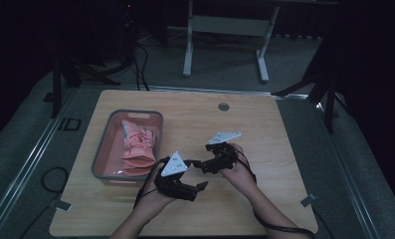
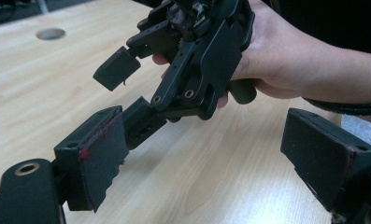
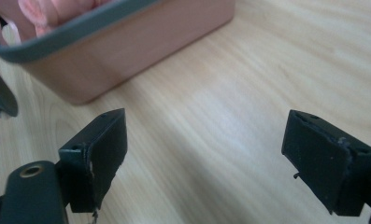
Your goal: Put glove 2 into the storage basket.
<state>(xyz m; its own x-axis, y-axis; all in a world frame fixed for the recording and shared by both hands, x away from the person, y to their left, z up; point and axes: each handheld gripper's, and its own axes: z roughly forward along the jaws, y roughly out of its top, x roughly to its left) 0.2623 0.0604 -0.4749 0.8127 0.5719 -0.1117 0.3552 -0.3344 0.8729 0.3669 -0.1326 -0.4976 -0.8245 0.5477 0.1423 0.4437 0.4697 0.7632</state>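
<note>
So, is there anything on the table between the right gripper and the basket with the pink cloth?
Nothing visible. The right gripper has open fingers and faces the basket across bare table. The left gripper is beside it, not in that path.

The room is dim and murky from above, its far corners nearly black. Up close, the wooden table (image 3: 230, 116) looks brighter, with soft glare, faint shadows and blurred foreground edges.
</note>
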